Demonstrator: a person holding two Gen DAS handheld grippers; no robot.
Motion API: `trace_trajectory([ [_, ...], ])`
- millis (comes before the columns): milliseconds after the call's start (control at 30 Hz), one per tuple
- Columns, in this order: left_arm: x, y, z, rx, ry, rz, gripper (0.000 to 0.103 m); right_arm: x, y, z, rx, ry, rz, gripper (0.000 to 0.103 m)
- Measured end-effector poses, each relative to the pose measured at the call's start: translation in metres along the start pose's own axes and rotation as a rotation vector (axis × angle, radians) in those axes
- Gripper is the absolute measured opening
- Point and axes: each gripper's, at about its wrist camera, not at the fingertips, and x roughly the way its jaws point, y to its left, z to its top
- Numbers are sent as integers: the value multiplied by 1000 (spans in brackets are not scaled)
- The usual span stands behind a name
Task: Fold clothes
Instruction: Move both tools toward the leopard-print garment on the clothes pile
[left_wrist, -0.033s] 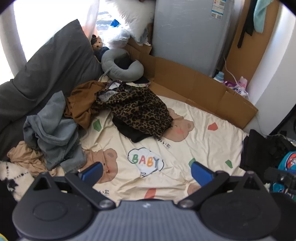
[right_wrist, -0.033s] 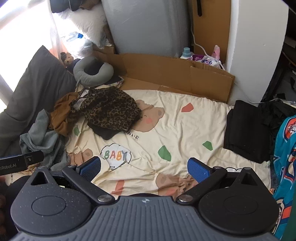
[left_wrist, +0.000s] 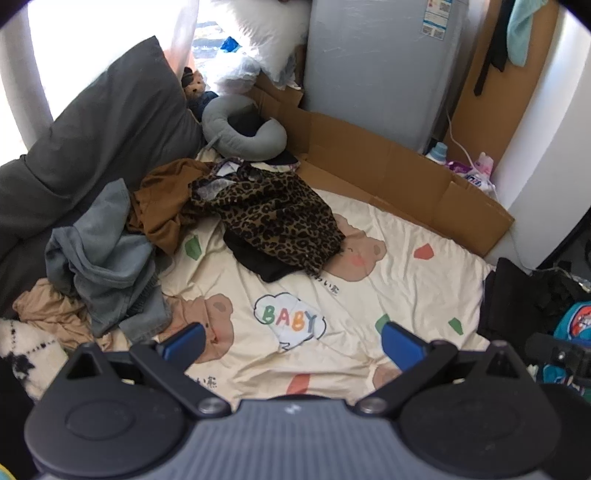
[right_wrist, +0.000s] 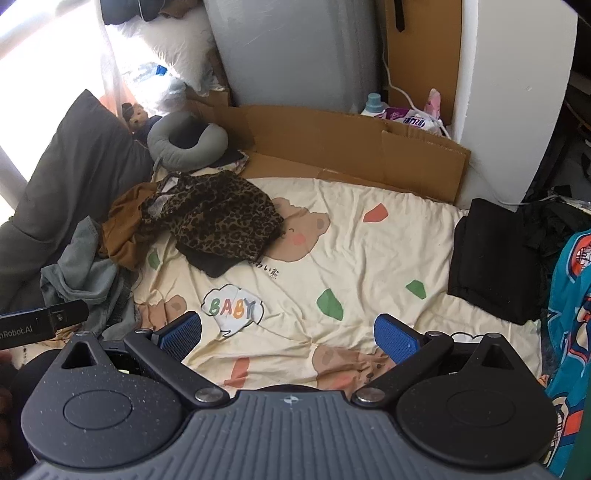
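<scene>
A crumpled leopard-print garment (left_wrist: 273, 218) (right_wrist: 218, 218) lies on a black piece (left_wrist: 266, 266) on the cream bear-print sheet (left_wrist: 406, 280) (right_wrist: 369, 266). A brown garment (left_wrist: 162, 206) (right_wrist: 122, 229), a grey-blue garment (left_wrist: 103, 258) (right_wrist: 81, 273) and a tan one (left_wrist: 51, 314) are heaped at the left. A folded black garment (right_wrist: 495, 258) (left_wrist: 513, 302) lies at the right. My left gripper (left_wrist: 291, 341) is open and empty above the sheet's near part. My right gripper (right_wrist: 288, 336) is open and empty too.
A dark grey pillow (left_wrist: 103, 129) and a grey neck pillow (left_wrist: 243, 136) sit at the back left. Flattened cardboard (left_wrist: 399, 173) lines the far edge before a grey appliance (left_wrist: 384, 66). Teal patterned cloth (right_wrist: 569, 302) lies at the right.
</scene>
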Motion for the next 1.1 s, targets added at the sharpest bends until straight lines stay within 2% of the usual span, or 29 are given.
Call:
trace_trajectory([
  [267,-2,0,-1,-8,-11,8,102,1,10,-11,2,-15,5,103],
  [433,-3,0,-2,-14,-17,13,102,2,-1,1,20,7,26,103],
  [667,-2,-8,-4,21,-28,36,101,4,0,1,7,0,13,103],
  [1100,3,-8,-2,21,-22,38,101,5,3,0,-5,-7,3,102],
])
